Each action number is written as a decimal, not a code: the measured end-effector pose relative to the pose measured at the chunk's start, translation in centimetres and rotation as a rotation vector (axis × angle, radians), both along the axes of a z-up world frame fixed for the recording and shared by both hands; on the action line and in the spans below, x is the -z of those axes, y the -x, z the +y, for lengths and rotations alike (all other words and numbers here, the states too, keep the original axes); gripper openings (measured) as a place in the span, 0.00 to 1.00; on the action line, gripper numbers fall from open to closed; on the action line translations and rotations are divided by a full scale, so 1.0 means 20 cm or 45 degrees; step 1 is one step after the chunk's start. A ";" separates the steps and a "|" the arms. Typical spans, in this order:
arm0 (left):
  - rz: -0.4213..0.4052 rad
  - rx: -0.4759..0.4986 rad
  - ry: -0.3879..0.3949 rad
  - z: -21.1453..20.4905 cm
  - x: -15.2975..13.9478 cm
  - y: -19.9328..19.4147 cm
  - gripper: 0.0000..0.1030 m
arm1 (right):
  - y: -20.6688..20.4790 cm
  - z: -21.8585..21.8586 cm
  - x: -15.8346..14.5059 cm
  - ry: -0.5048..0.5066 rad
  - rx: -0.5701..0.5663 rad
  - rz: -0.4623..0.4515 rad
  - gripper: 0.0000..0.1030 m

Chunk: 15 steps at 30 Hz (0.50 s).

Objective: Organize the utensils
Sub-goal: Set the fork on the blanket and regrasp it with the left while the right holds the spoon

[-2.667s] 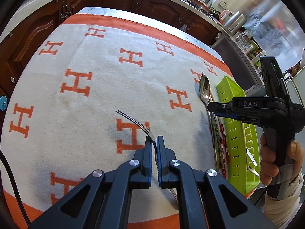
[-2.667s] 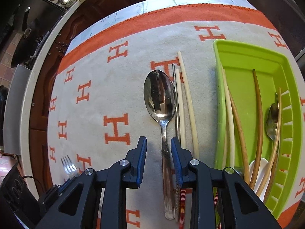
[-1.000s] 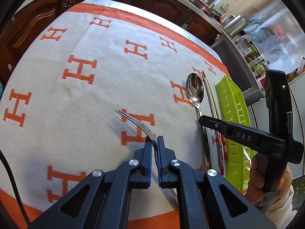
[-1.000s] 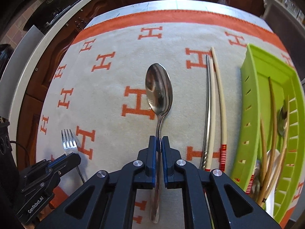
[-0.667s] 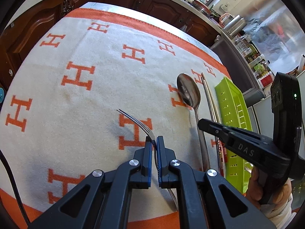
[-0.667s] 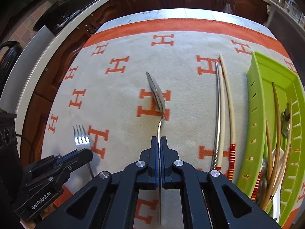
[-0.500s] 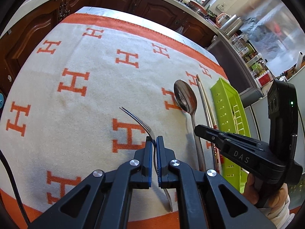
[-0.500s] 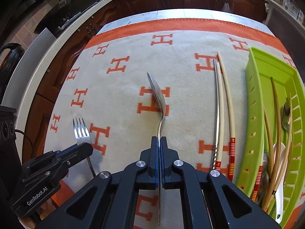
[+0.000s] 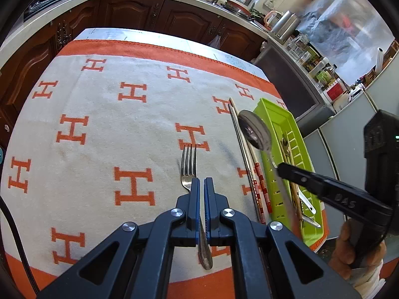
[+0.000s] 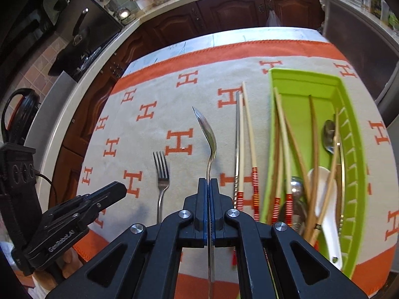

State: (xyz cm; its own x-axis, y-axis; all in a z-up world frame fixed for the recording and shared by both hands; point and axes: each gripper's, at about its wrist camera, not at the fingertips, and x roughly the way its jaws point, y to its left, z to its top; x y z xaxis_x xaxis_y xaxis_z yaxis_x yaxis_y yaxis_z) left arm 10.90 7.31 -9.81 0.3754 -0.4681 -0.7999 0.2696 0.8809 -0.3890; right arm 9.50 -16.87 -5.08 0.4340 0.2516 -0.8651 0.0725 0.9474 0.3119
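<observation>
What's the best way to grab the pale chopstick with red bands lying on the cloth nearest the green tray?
Take the chopstick at its thicker, red-banded near end, coming straight down from above and pinching across its width. It lies flat on the cloth, so only its top is free. A second pale chopstick lies close on its left, so that side is probably tight.

The fork (image 9: 188, 167) and spoon (image 10: 209, 134) are glossy metal, the tray (image 10: 354, 134) smooth plastic (bright green), the cloth (image 9: 124, 134) matt, fuzzy.
</observation>
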 end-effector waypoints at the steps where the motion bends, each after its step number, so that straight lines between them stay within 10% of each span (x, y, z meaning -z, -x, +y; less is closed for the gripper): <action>1: 0.012 -0.002 -0.007 -0.01 0.01 0.00 0.01 | 0.02 -0.03 -0.03 -0.008 0.015 -0.018 0.00; 10: 0.111 -0.028 -0.101 -0.07 0.15 -0.02 0.37 | 0.12 -0.30 -0.19 -0.035 0.098 -0.078 0.00; 15: 0.135 -0.034 -0.142 -0.10 0.21 -0.05 0.39 | 0.11 -0.30 -0.10 -0.100 0.079 -0.023 0.00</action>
State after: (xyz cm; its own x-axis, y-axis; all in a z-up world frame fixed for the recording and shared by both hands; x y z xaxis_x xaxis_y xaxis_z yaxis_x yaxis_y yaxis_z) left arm 11.99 5.27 -14.11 0.2970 -0.3652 -0.8823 0.2079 0.9265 -0.3135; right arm 7.39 -22.84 -3.00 0.4664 0.2902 -0.8356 0.1241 0.9138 0.3866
